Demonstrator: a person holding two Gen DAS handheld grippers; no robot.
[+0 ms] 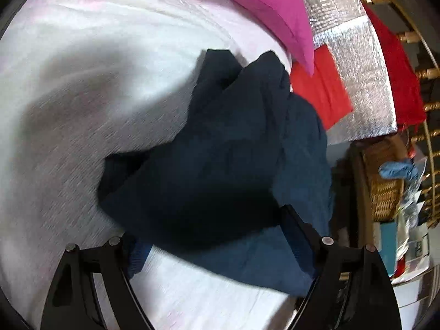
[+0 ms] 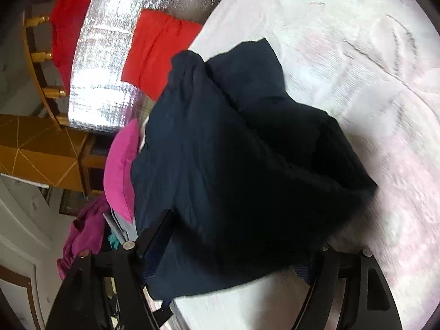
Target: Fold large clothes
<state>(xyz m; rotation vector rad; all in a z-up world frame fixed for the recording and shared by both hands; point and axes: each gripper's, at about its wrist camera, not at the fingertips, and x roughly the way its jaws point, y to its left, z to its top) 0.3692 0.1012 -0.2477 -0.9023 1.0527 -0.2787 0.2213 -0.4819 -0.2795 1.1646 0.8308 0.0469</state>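
A large dark navy garment (image 1: 233,159) lies bunched on a white bed sheet (image 1: 82,68). It also fills the middle of the right wrist view (image 2: 233,165). My left gripper (image 1: 211,236) has its fingers spread wide, and the navy cloth hangs between them and over the right finger (image 1: 297,236). My right gripper (image 2: 236,247) also has wide-set fingers with the cloth draped across them; the left finger (image 2: 156,236) shows in front of the fabric. The fingertips are hidden by cloth in both views.
A pink garment (image 1: 269,8) and a red one (image 1: 321,90) lie at the bed's far edge by a silver foil sheet (image 1: 354,63). A wicker basket (image 1: 385,189) stands beside the bed. A wooden rail (image 2: 41,55) and a magenta cloth (image 2: 82,236) show on the right wrist view's left.
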